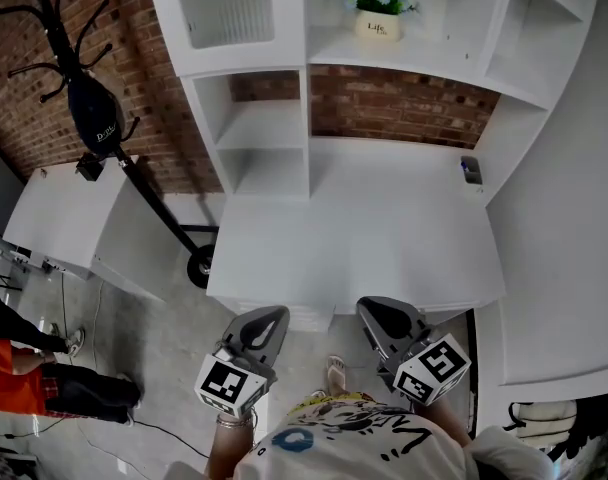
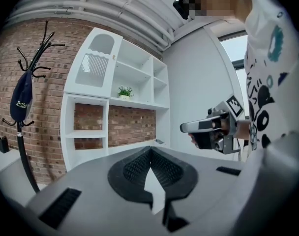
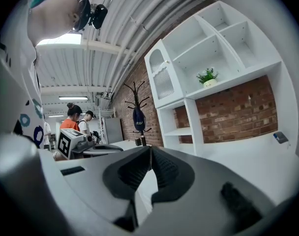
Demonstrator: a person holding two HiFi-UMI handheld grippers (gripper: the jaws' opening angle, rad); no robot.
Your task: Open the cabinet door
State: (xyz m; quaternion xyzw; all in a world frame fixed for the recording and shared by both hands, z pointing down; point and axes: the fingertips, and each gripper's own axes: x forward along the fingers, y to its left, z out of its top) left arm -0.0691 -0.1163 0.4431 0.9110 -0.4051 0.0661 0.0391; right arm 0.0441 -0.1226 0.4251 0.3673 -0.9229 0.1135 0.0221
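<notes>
The cabinet door (image 1: pixel 229 8) is a white panel with an arched, slatted window, closed, at the top left of the white shelf unit. It also shows in the left gripper view as the cabinet door (image 2: pixel 94 65) and in the right gripper view as the cabinet door (image 3: pixel 162 80). My left gripper (image 1: pixel 267 320) and right gripper (image 1: pixel 379 313) hover side by side at the desk's near edge, far below the door. Both are shut with nothing between their pads. The left gripper (image 2: pixel 150 149) sees the right gripper (image 2: pixel 183 128) beside it, and the right gripper (image 3: pixel 150 149) sees the left gripper (image 3: pixel 119 148).
A white desk top (image 1: pixel 364 238) lies between me and the shelves, with a small dark device (image 1: pixel 471 170) at its right. A potted plant (image 1: pixel 379 13) stands on a shelf. A coat stand with a dark bag (image 1: pixel 94 113) and a low white cabinet (image 1: pixel 64 218) are to the left, people (image 1: pixel 24 378) beyond.
</notes>
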